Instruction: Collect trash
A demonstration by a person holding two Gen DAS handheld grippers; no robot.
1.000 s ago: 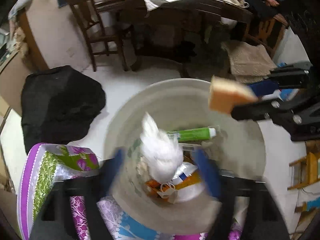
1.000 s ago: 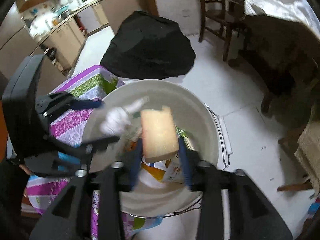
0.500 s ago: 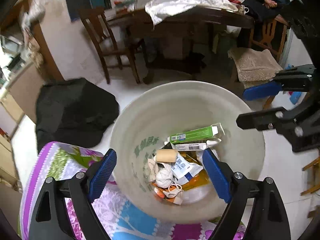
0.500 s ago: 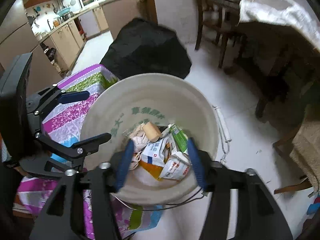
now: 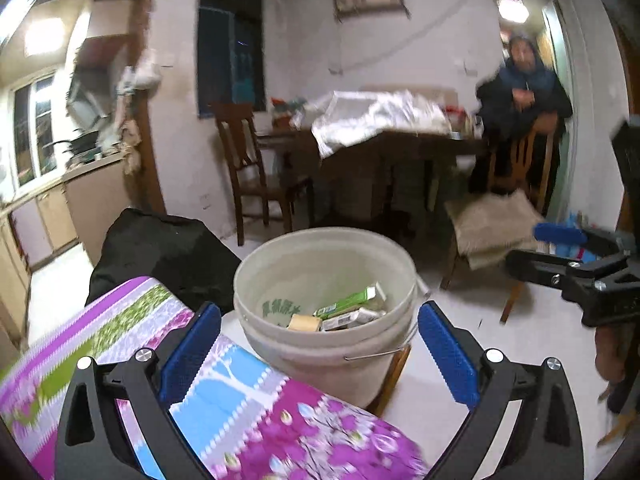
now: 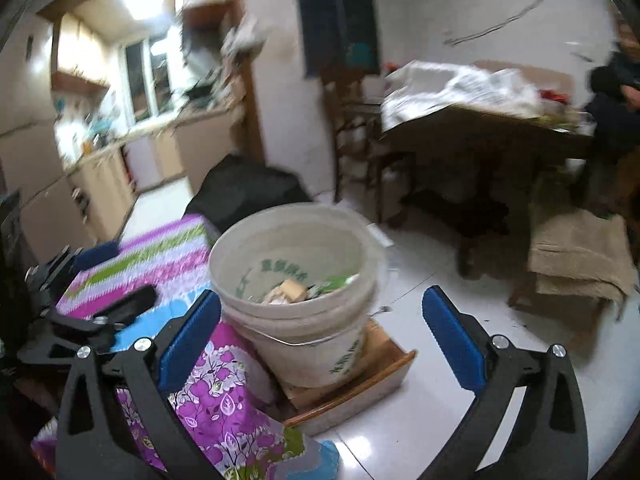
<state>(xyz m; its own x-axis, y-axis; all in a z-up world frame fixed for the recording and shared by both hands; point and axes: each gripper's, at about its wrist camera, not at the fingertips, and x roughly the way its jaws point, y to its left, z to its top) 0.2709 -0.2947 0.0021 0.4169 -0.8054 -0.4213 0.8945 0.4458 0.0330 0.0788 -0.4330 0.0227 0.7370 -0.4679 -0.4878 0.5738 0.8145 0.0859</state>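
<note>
A cream plastic bucket [image 5: 332, 356] stands just past the edge of the flowered table; it also shows in the right wrist view [image 6: 312, 352]. Inside lie a green box [image 5: 348, 302], a tan sponge [image 5: 305, 323] and other wrappers. My left gripper [image 5: 320, 354] is open and empty, pulled back over the tablecloth, with the bucket seen between its blue pads. My right gripper [image 6: 322, 334] is open and empty, level with the bucket's side. The right gripper also shows at the right of the left wrist view [image 5: 560, 248].
A purple flowered tablecloth [image 5: 120, 336] covers the table. The bucket rests on a low wooden stand [image 6: 360, 384]. A black bag [image 5: 160, 252], a wooden chair [image 5: 256, 176], a dark dining table [image 5: 392, 152] and a seated person [image 5: 520, 92] are behind.
The right gripper let the sponge fall into the bucket and the white tissue dropped in too. Both grippers then pulled back and tilted up from above the bucket.
</note>
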